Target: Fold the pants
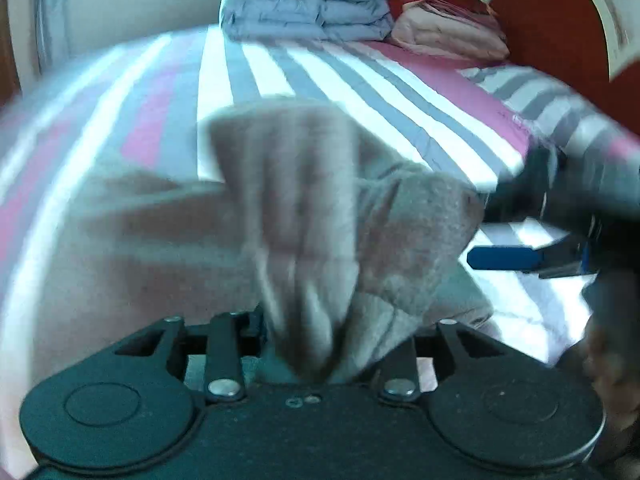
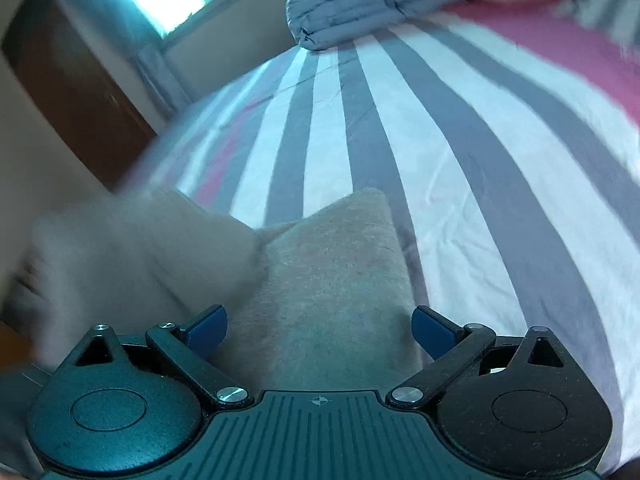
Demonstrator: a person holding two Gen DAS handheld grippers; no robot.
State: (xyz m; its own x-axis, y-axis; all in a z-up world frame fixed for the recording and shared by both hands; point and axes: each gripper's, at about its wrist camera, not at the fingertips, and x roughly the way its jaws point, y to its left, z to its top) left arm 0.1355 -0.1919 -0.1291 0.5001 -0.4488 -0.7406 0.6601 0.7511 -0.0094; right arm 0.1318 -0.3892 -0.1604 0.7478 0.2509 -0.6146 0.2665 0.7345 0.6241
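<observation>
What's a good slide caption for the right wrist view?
Right gripper, jaws open, over beige pants on a striped bed.

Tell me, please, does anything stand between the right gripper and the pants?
Nothing visible does. The right gripper is open with the beige pants directly between its blue fingers; the left gripper is shut on the same fabric.

Left gripper (image 1: 316, 344) fingertips buried in bunched pants (image 1: 304, 216); cloth motion-blurred. Right gripper (image 1: 516, 258) partly cut off at frame edge, smeared.
</observation>
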